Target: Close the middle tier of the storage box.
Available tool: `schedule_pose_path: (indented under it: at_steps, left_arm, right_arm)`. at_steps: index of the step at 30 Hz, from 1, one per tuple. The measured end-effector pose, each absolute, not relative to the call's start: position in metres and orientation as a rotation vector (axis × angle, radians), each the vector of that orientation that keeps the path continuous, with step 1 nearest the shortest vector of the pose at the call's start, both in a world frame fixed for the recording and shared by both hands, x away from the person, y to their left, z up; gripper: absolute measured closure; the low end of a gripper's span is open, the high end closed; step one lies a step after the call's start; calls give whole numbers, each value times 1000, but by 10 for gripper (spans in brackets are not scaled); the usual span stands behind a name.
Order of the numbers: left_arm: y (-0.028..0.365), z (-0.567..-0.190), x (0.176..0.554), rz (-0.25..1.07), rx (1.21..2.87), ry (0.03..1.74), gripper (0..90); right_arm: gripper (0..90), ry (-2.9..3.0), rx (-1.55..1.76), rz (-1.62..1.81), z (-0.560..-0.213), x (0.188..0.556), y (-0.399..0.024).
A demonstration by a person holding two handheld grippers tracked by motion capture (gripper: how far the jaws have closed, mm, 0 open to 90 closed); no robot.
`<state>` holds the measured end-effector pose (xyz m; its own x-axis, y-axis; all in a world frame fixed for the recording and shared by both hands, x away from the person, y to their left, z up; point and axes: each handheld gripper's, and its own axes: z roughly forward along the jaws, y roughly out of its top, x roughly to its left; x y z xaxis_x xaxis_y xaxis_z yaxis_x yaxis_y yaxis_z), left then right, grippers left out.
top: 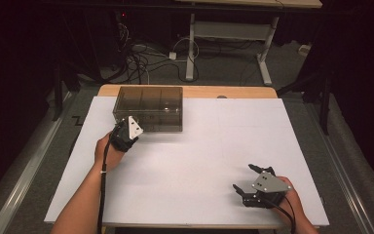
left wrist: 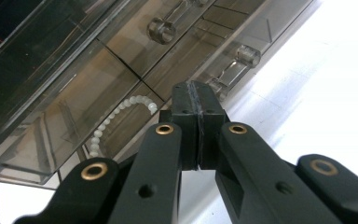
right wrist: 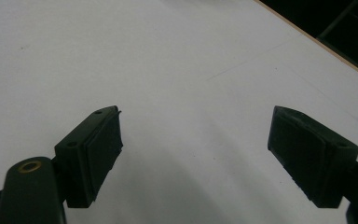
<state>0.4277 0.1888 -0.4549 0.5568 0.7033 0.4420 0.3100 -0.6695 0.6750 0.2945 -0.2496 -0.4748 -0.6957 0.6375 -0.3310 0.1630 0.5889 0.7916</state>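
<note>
My left tongs (top: 128, 127), pressed together on nothing, nose against the near front of the smoky drawer box (top: 149, 108) at the bench's (top: 195, 161) far left, probably to work a drawer, while my right tongs (top: 247, 180) rest spread near right.

Smoked, see-through plastic box (top: 148, 108) with inner dividers, standing level at the far left of the white surface (top: 199, 161). Its near face shows small drawers with clear cylindrical knobs (left wrist: 162, 31). Inside one drawer lies a string of white beads (left wrist: 116, 114), curved in an arc against the drawer front.
</note>
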Motion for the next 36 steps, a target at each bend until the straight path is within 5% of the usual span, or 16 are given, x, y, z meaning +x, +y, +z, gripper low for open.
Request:
schedule_pose_path:
  at_steps: [36]
  left_arm:
    - [181,-454,447,1009,2309,840,868]
  right_arm:
    - [183,2212,631,1014,-475,294,-250]
